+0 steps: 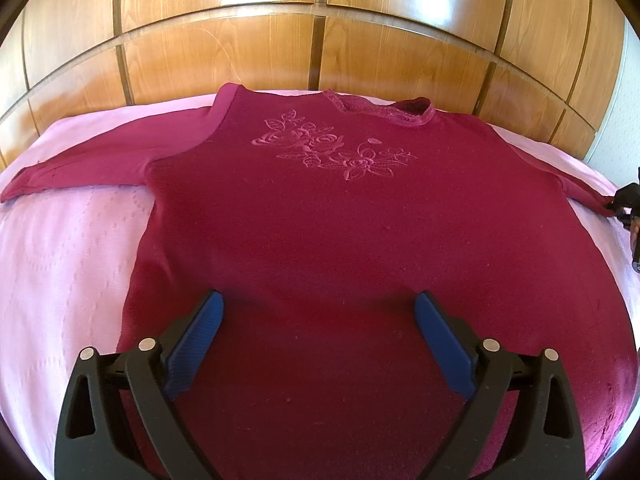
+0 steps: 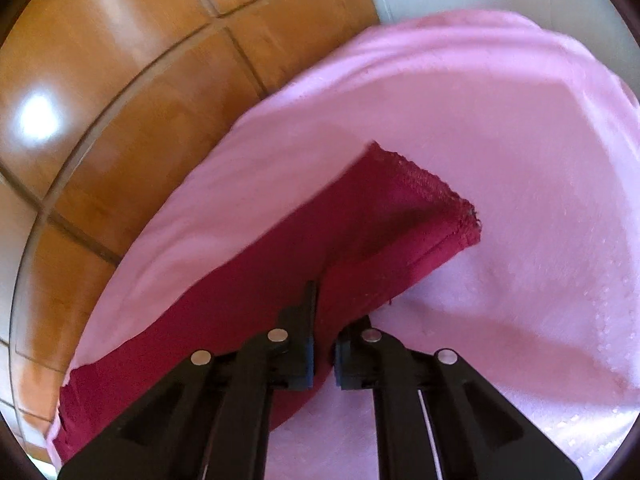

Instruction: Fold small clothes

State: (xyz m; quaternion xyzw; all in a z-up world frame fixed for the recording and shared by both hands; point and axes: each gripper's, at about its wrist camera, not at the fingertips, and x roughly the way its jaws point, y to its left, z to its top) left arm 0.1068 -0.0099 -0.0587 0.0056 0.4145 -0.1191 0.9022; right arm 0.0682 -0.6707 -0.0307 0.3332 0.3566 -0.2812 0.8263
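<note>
The dark red sweater [image 1: 320, 208] lies flat, front up, on the pink bedspread [image 1: 68, 248] of a bed, collar toward the wooden headboard [image 1: 280, 52] at 12 o'clock. One sleeve [image 1: 92, 168] extends toward 9 o'clock in the left wrist view. The left hand-held gripper [image 1: 318, 340] hovers over the lower body of the sweater, jaws spread wide, with nothing between the blue pads [image 1: 196, 344]. The right hand-held gripper [image 2: 324, 344] has its jaws clamped on the other sleeve [image 2: 360, 240], near the cuff [image 2: 432, 192], which points toward 1 o'clock in the right wrist view. No earlier position is shown.
</note>
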